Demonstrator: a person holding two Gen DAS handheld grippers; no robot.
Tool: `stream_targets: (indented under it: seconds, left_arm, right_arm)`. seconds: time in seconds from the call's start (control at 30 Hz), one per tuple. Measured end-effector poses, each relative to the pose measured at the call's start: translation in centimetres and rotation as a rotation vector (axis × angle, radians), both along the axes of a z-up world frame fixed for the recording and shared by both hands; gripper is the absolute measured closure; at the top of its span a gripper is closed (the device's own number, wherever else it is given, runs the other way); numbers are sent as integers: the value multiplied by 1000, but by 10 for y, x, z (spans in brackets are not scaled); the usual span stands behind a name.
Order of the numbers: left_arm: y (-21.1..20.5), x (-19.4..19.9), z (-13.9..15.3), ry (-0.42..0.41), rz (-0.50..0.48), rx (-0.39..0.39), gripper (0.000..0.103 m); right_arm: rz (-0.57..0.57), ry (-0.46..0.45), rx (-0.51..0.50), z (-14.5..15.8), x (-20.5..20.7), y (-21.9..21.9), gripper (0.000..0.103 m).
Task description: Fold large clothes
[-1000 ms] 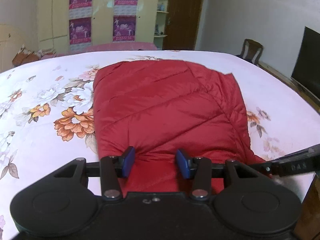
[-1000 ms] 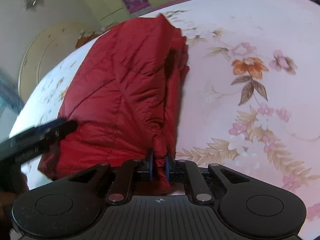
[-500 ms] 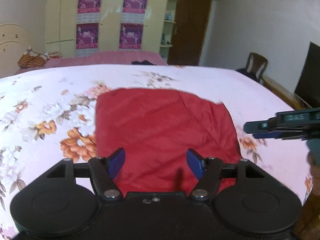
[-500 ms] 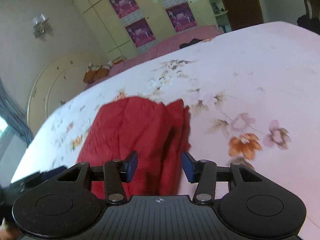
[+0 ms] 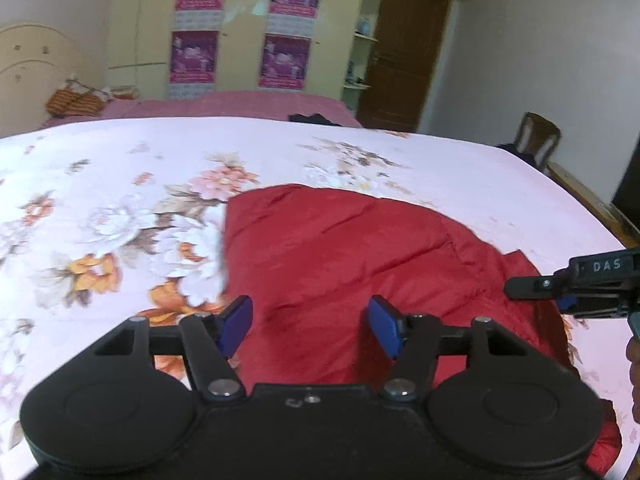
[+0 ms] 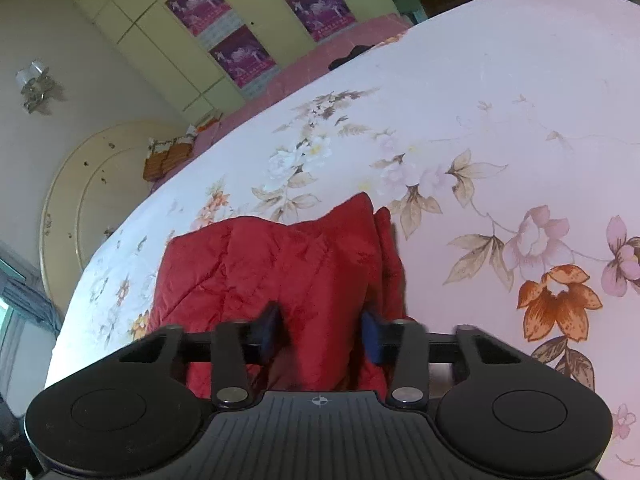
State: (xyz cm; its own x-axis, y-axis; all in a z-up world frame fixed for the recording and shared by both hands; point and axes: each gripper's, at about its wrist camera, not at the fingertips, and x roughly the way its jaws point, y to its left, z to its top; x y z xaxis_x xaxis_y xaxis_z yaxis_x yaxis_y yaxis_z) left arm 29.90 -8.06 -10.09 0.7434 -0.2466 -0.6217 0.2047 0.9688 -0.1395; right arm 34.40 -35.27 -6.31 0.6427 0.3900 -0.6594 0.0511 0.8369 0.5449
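A red quilted jacket lies folded into a rough rectangle on a bed covered by a pale floral bedspread. Two handheld grippers hang just above the jacket's near edge, both empty.

In the left wrist view, the left gripper has its blue pads spread wide and slowly closing, with nothing pinched between them. The jacket fills the space from the pads toward twelve o'clock. The right gripper's black tip enters at three o'clock, over the jacket's right edge.

In the right wrist view, the right gripper has its pads partly apart and closing. Red fabric shows in the gap behind them, but the pads do not seem to press it. The jacket spreads from the pads toward eleven o'clock, its stacked right edge at one o'clock.

The fold looks nearly finished. To do the next step well, each gripper should probably pinch all layers at a near corner, lift evenly, and carry the edge over without dragging the puffy layers askew.
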Motion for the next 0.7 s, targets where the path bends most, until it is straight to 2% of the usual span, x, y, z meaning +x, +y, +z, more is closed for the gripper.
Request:
stream_targets:
  seconds: [0.03, 0.07, 0.13, 0.2, 0.3, 0.43, 0.53, 0.7]
  left_arm:
    - [-4, 3, -2, 2, -18, 0, 42]
    - [-8, 5, -4, 0, -34, 2, 42]
    - [-14, 9, -7, 0, -63, 4, 41]
    - [-22, 13, -13, 5, -81, 21, 39]
    - [-31, 19, -24, 23, -92, 71, 39]
    - [-30, 20, -30, 35, -101, 83, 38]
    - [-29, 18, -27, 38, -109, 89, 39]
    - [-27, 24, -17, 47, -109, 69, 40]
  right_arm:
    - [-4, -18, -6, 1, -2, 0, 90]
    - [-13, -31, -9, 0, -3, 0, 91]
    - [-53, -59, -72, 0, -9, 1, 92]
    - [-63, -30, -137, -14, -7, 4, 92]
    - [-80, 24, -129, -34, -3, 2, 91]
    - [-76, 27, -149, -36, -4, 5, 91]
    - [-91, 19, -159, -21, -10, -2, 87]
    - [-65, -120, -238, 26, -12, 5, 87]
